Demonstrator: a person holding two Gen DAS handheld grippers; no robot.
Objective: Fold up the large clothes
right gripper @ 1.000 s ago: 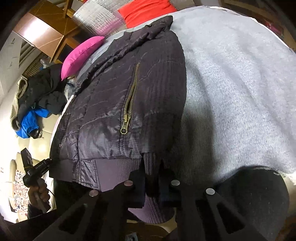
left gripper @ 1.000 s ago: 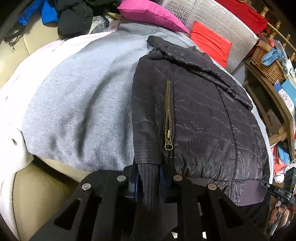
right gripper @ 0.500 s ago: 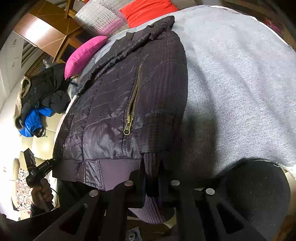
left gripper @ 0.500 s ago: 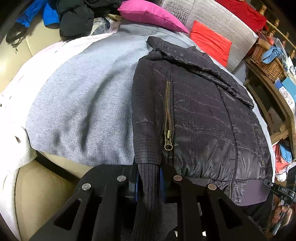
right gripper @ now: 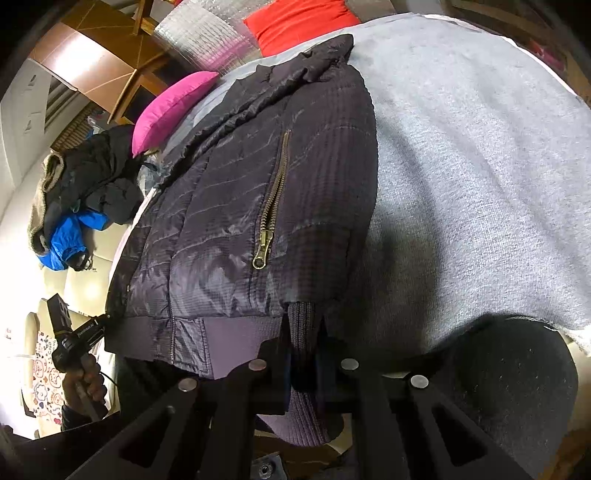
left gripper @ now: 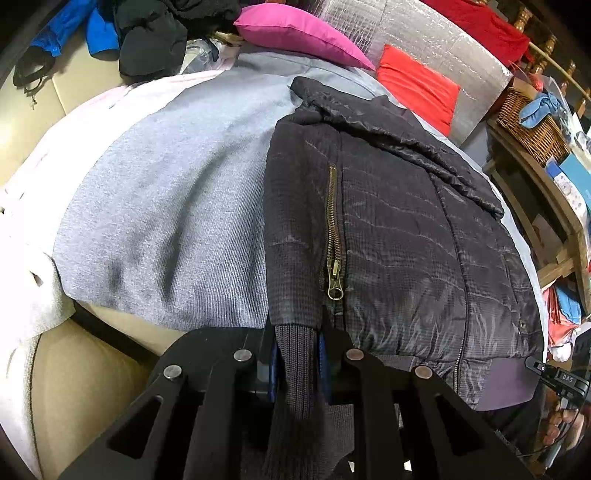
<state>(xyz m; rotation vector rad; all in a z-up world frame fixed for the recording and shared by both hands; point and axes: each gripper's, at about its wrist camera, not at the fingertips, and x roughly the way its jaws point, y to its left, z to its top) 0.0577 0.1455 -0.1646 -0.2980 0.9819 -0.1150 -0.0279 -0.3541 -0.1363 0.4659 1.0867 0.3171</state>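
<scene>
A dark quilted jacket [left gripper: 406,229] lies flat on a grey knit blanket [left gripper: 166,221], its collar at the far end. My left gripper [left gripper: 295,350] is shut on a ribbed knit cuff [left gripper: 295,373] at the jacket's near left corner, just below a brass zipper [left gripper: 334,236]. The right wrist view shows the same jacket [right gripper: 221,221] with my right gripper [right gripper: 303,343] shut on a ribbed cuff [right gripper: 301,328] at its near right corner. Each view shows the other gripper in a hand at the far hem corner: the right gripper [left gripper: 557,376] and the left gripper [right gripper: 74,336].
A pink cushion [left gripper: 295,33] and a red cushion [left gripper: 417,85] lie beyond the collar. Dark and blue clothes [left gripper: 147,29] are piled at the back left. A wicker basket [left gripper: 528,122] stands on wooden shelves to the right. The beige sofa [left gripper: 81,387] shows below the blanket.
</scene>
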